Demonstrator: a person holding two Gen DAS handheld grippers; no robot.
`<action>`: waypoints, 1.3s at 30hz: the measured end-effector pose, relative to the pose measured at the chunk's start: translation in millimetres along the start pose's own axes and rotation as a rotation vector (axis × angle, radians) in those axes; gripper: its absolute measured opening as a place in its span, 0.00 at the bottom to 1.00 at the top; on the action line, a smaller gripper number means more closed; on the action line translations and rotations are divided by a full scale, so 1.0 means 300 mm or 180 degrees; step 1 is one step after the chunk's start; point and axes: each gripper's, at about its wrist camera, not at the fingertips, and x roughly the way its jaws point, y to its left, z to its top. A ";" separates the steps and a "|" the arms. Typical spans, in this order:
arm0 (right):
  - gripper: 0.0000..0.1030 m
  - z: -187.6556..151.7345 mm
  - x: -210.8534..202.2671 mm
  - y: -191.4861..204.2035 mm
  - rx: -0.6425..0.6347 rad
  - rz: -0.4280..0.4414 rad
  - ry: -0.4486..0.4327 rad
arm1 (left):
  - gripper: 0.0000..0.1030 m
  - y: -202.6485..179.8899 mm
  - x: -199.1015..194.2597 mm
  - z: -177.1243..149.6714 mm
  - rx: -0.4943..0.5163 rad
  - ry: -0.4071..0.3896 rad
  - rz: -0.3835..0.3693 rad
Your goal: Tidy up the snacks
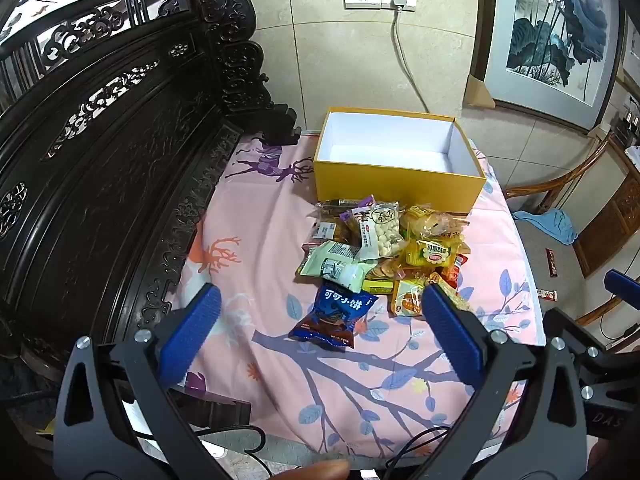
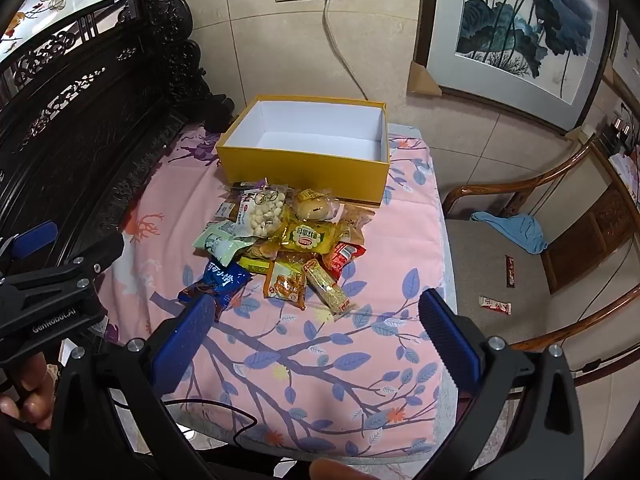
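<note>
A pile of snack packets (image 1: 388, 248) lies on a pink patterned cloth (image 1: 260, 240), just in front of an open yellow box (image 1: 396, 188) with an empty white inside. A blue cookie packet (image 1: 334, 316) lies nearest, between the fingers of my left gripper (image 1: 320, 308), which is open and empty above the cloth. In the right wrist view the pile (image 2: 288, 240) and the box (image 2: 304, 168) lie ahead. My right gripper (image 2: 316, 312) is open and empty, short of the pile. The blue packet (image 2: 218, 282) lies by its left finger.
A dark carved wooden bench back (image 1: 100, 160) runs along the left. A wooden chair (image 2: 540, 280) stands right of the table, with a blue cloth (image 2: 516, 228) and two small packets (image 2: 496, 304) on its seat. A cable (image 1: 404, 56) hangs from the wall socket behind the box.
</note>
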 end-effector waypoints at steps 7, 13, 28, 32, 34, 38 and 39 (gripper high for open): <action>0.99 -0.007 -0.005 -0.004 0.0001 -0.0001 -0.0009 | 0.98 -0.006 -0.007 -0.002 0.0011 -0.0009 -0.0018; 0.99 -0.012 -0.009 -0.007 0.0006 -0.0001 -0.0013 | 0.98 -0.017 -0.002 -0.015 0.0037 0.0007 -0.0056; 0.99 -0.017 -0.023 0.001 -0.0007 0.0051 -0.0022 | 0.98 -0.015 -0.021 -0.017 0.0032 0.0031 -0.0102; 0.99 -0.016 -0.019 0.006 -0.0005 0.0050 -0.0029 | 0.98 -0.015 -0.020 -0.018 0.0012 0.0039 -0.0117; 0.99 -0.017 -0.020 0.005 -0.0009 0.0055 -0.0032 | 0.98 -0.015 -0.024 -0.017 -0.0001 0.0008 -0.0096; 0.99 -0.019 -0.024 0.001 -0.0011 0.0058 -0.0041 | 0.98 -0.014 -0.024 -0.015 -0.0006 0.0007 -0.0088; 0.99 -0.018 -0.026 0.001 -0.0017 0.0054 -0.0044 | 0.98 -0.013 -0.023 -0.013 -0.0010 0.0011 -0.0086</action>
